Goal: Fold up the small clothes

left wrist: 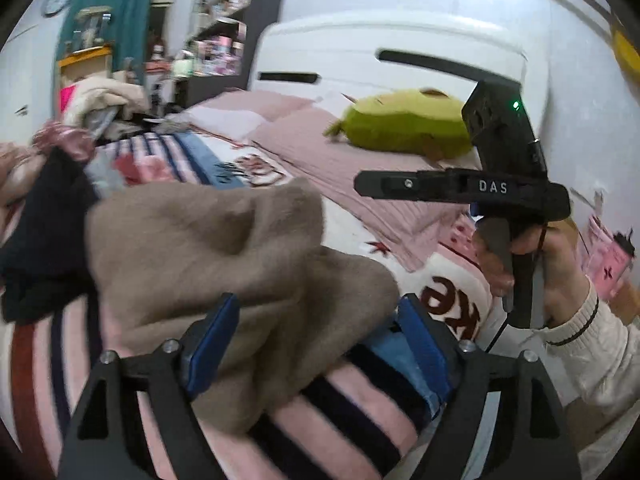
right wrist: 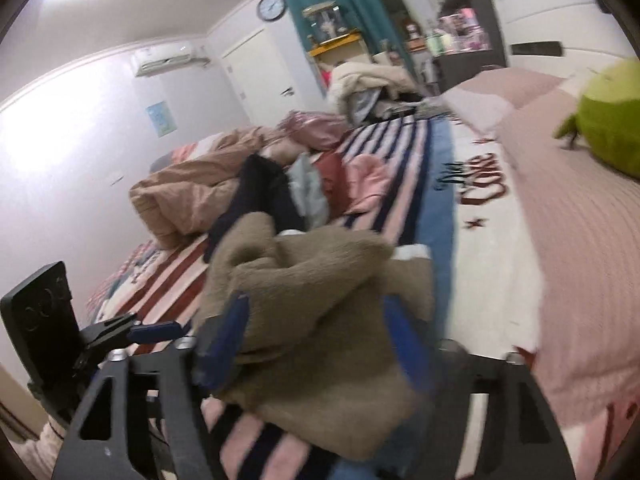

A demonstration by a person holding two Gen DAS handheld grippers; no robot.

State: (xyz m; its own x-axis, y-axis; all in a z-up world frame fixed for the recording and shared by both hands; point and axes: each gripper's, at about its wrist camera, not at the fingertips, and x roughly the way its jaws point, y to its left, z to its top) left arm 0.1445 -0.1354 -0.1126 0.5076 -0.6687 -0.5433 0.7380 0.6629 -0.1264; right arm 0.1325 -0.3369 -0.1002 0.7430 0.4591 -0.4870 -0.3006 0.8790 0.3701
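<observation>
The fuzzy tan knitted garment (left wrist: 208,248) lies bunched at frame centre on the striped pink, navy and red bedspread (left wrist: 360,412). The left gripper (left wrist: 316,344) and right gripper (right wrist: 316,344) both stand released, blue pads straddling the cloth without pressing. Judged step: a fold just let go. Next calls for flattening or re-gripping an edge. "DAS" reads on the right tool; bedspread lettering is only partly legible.

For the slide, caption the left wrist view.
Open left gripper over a rumpled tan garment on the striped bedspread.
</observation>
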